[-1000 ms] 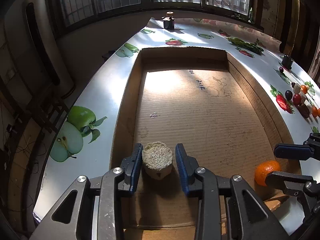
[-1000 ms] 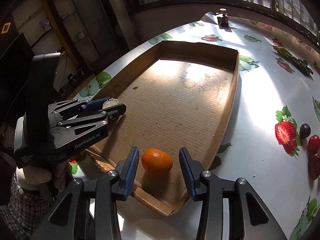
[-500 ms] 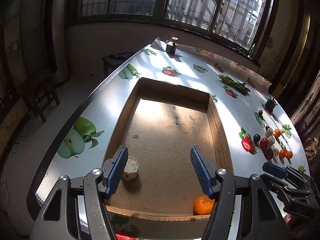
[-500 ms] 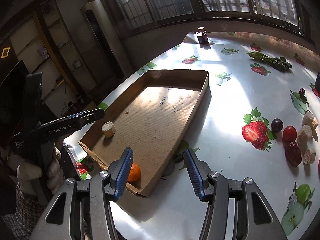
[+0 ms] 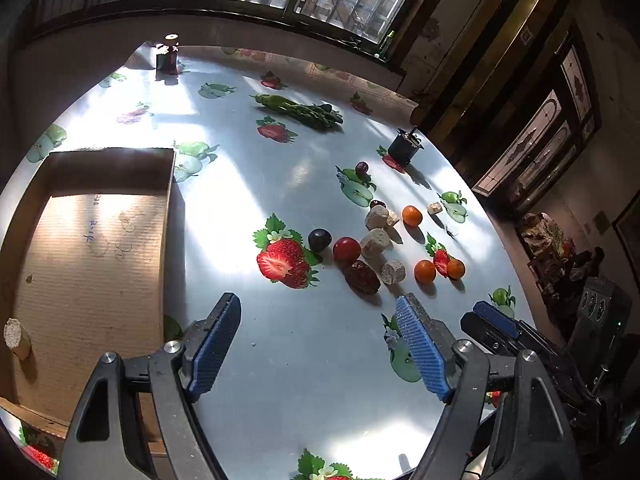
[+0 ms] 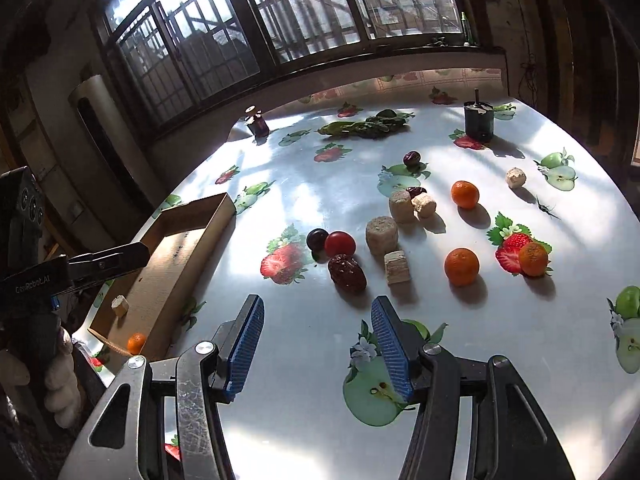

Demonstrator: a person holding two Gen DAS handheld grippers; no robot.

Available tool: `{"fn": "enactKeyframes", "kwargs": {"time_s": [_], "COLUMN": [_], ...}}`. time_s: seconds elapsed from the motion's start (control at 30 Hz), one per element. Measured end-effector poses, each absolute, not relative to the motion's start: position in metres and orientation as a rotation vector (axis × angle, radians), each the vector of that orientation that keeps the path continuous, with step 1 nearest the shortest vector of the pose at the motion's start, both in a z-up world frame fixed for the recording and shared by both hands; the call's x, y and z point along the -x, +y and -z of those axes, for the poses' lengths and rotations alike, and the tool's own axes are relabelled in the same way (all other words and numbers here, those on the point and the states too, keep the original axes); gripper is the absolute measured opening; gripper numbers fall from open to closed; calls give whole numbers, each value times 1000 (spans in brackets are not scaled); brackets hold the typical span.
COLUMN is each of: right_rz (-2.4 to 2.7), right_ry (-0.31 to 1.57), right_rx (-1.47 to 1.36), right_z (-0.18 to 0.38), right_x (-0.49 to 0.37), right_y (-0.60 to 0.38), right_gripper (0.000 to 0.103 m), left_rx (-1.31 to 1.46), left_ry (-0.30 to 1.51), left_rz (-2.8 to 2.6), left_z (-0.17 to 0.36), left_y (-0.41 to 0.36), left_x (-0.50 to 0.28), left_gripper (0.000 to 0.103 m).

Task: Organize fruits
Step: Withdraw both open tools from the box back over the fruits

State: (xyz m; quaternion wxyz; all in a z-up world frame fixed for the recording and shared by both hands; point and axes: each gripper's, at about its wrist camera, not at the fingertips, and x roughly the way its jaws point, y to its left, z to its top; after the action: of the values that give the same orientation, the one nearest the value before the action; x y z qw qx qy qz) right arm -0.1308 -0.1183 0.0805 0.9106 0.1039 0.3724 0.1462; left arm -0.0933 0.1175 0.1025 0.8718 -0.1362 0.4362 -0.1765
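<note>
The cardboard box (image 5: 88, 240) lies at the left of the table and holds a beige corn-like chunk (image 5: 16, 338) and a tangerine (image 6: 136, 343). Loose fruit sits on the table to the right: a dark plum (image 5: 319, 239), a red tomato (image 5: 346, 249), a wrinkled date (image 6: 346, 272), several beige chunks (image 6: 381, 235) and three tangerines (image 6: 461, 266). My left gripper (image 5: 320, 344) is open and empty above the table, short of the fruit. My right gripper (image 6: 318, 344) is open and empty, just short of the date.
Green vegetables (image 5: 300, 110) lie at the far side. A dark jar (image 5: 167, 56) stands at the far edge and a dark cup (image 6: 479, 120) at the far right. The tablecloth (image 5: 240, 184) has printed strawberries and apples.
Both grippers let go of the chunk and the tangerine in the box, pulled back, and swung right to face the loose fruit on the table.
</note>
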Motion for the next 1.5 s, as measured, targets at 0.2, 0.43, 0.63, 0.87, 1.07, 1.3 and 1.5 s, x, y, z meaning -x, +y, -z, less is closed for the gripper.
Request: {"fn": "enactKeyframes", "kwargs": {"time_s": [0.2,0.43,0.63,0.87,1.07,1.3,1.5], "right_rz": [-95,153,386,702,787,569,225], "right_ry": [693,623,573,476,414,565,654], "right_rx": [-262,-363,-441,-520,-555,-489,-376], "right_z": [-89,-92,-93,-109,-126,-99,-90], "right_x": [166,221,277,351,384,309,215], "right_y": [-202,-300,-375,-456,-481,-434,-346], "right_gripper": [61,64,64,64,69,70,70], "left_rx": [224,229,225,202,232,240,248], "left_ry": [962,1006,991,971,975,946,890], "left_rz": [477,527,521,459,421,363,247], "left_z": [-87,-77,-79,-75,-68,-73,-87], "left_y": [56,25,26,38,52,75,112], "left_x": [80,75,75,78,79,88,94], "left_gripper": [79,79,79,79,79,79,79]}}
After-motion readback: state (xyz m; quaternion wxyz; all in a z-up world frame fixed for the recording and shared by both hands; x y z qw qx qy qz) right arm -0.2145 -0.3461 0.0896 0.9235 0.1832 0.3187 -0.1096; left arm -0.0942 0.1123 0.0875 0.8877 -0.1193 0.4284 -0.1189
